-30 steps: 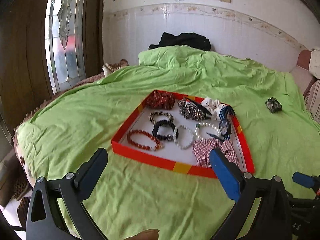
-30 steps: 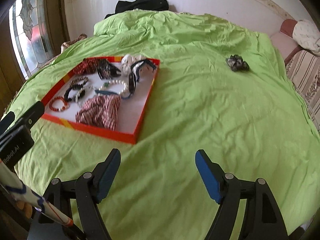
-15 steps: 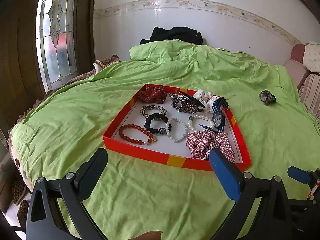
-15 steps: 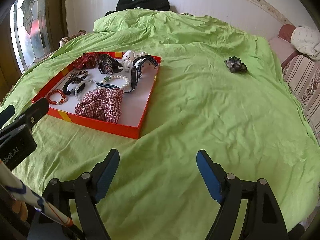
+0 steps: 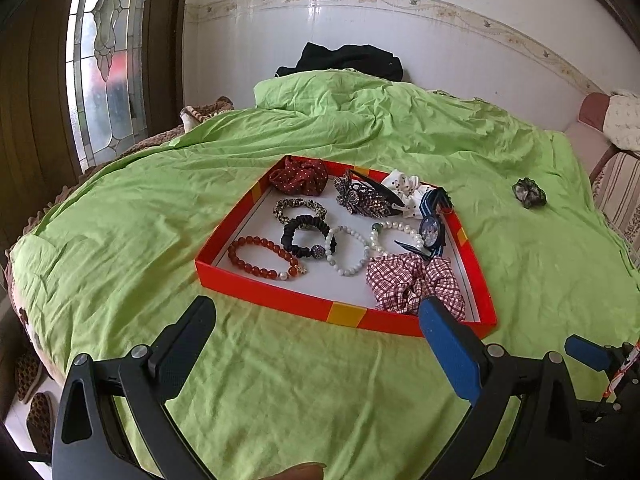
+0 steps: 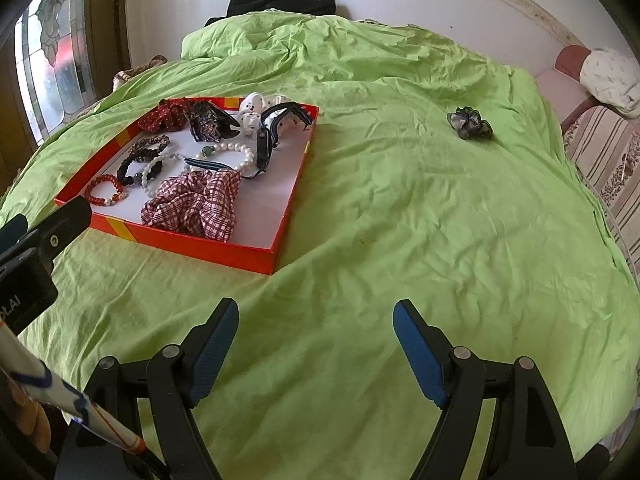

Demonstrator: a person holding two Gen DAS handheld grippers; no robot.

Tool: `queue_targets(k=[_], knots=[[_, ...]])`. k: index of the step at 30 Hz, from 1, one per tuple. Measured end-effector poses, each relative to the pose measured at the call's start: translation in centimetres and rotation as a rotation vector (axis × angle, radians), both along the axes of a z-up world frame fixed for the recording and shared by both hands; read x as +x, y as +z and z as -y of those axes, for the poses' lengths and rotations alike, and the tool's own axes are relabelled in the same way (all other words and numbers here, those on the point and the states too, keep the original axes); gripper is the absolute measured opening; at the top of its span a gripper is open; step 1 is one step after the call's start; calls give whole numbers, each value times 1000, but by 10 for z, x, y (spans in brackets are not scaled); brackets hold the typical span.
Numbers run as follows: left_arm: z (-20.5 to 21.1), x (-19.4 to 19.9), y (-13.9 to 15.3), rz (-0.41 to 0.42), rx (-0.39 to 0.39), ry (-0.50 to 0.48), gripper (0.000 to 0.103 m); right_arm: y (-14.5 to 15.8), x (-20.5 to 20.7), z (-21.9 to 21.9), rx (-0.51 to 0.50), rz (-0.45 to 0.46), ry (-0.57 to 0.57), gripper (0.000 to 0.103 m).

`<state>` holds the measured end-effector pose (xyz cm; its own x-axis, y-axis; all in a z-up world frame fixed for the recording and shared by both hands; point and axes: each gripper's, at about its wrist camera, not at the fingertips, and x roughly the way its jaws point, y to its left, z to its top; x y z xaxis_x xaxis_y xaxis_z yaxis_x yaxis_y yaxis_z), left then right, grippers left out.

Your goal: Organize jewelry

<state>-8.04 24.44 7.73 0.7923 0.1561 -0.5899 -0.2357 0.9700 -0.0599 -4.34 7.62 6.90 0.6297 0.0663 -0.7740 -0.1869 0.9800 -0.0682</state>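
Note:
A red tray (image 5: 280, 298) (image 6: 208, 249) lies on the green bed cover and holds several bracelets, scrunchies, a hair clip and a watch. A checked scrunchie (image 5: 412, 280) (image 6: 192, 204) fills its near right corner; a red bead bracelet (image 5: 260, 260) lies at its near left. A dark scrunchie (image 5: 529, 193) (image 6: 469, 122) lies alone on the cover, right of the tray. My left gripper (image 5: 316, 324) is open and empty just short of the tray's near edge. My right gripper (image 6: 316, 332) is open and empty over bare cover, right of the tray.
The green cover (image 6: 420, 220) spans the bed. A black garment (image 5: 344, 58) lies at the head by the white wall. A stained-glass window (image 5: 104, 60) is on the left. A striped sofa (image 6: 600, 152) stands on the right. Slippers (image 5: 34, 392) lie on the floor at the left.
Both views have shifted a little: the tray now sits slightly further right in the left wrist view and closer in the right wrist view. Both grippers stay open; nothing on the bed has moved.

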Motion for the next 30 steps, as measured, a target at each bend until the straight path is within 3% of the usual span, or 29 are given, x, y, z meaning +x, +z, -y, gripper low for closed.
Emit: queue_targets(k=[21,30], knots=[[2,-1,-3,5,0,-11,101,-4,4,-5,4,-5,-4,84],[0,-14,8,28,16,12,101,13,-13,4,18,8,-22,84]])
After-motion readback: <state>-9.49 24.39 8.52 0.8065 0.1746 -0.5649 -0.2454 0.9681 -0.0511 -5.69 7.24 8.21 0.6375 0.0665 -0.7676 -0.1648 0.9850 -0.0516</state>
